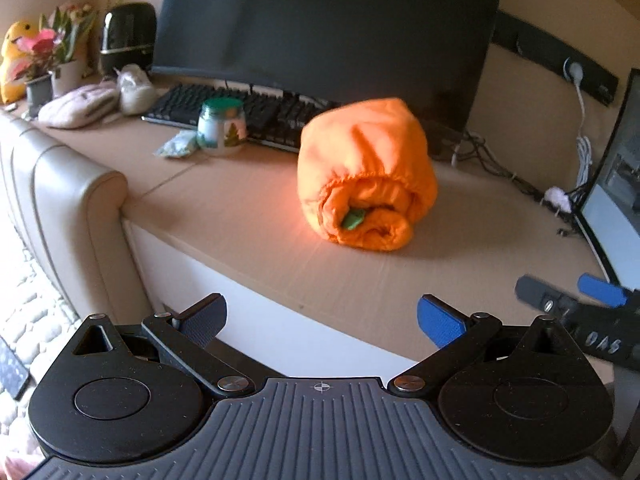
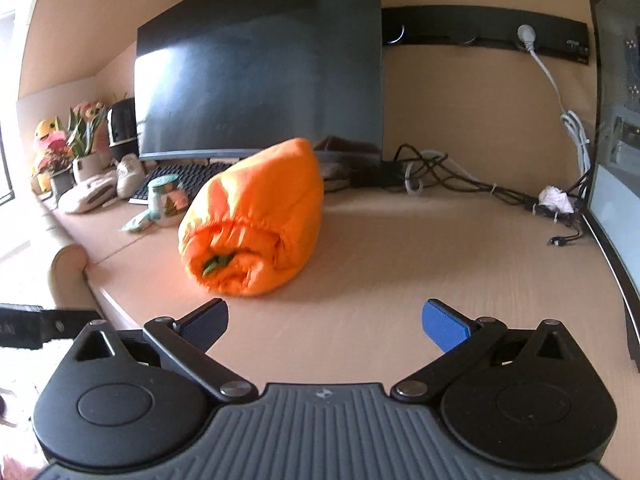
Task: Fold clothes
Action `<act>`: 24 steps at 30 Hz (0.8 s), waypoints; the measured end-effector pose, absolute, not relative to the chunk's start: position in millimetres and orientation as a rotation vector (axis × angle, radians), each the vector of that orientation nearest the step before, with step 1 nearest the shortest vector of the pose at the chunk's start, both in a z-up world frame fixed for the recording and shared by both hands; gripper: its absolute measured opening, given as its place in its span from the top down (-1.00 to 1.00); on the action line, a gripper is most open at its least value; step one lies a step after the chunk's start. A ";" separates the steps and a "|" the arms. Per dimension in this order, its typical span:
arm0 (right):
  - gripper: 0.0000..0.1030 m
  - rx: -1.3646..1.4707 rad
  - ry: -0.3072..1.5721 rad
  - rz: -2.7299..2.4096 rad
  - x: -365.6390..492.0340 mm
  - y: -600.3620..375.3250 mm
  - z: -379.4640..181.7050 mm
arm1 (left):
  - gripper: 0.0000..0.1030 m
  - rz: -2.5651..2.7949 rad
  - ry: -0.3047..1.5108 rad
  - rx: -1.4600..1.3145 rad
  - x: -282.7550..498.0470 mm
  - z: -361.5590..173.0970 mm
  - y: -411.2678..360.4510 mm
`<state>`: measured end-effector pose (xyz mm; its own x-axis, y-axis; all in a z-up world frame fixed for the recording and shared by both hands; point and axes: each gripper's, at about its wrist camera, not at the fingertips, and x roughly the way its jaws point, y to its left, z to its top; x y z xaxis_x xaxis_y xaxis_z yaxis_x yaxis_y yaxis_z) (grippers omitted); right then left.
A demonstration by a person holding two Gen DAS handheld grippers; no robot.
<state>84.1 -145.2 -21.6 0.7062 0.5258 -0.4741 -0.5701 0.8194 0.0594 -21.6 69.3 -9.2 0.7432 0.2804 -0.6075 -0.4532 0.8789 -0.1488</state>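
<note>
Short of orange roll (image 1: 366, 174) on desk (image 1: 248, 208) — left gripper (image 1: 322, 322), right gripper (image 2: 325, 326) level, jaws spread, holding nthg.

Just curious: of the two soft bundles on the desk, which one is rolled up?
The orange bundle, mid-desk, rolled with a green scrap showing; the pink one lies flat by the flowers.

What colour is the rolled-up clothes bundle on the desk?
Bright orange, with a bit of green peeking out; clothes bundle shows best in the left wrist view.
</note>
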 end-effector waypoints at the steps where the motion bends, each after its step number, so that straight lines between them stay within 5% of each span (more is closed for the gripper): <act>1: -1.00 -0.113 0.486 0.602 81.6 -145.3 -21.7 | -1.00 0.410 0.601 -0.292 -22.4 -5.6 66.7; 24: -1.00 -0.118 0.412 0.672 61.6 -143.0 -14.2 | -1.00 0.442 0.625 -0.188 -25.7 5.1 34.9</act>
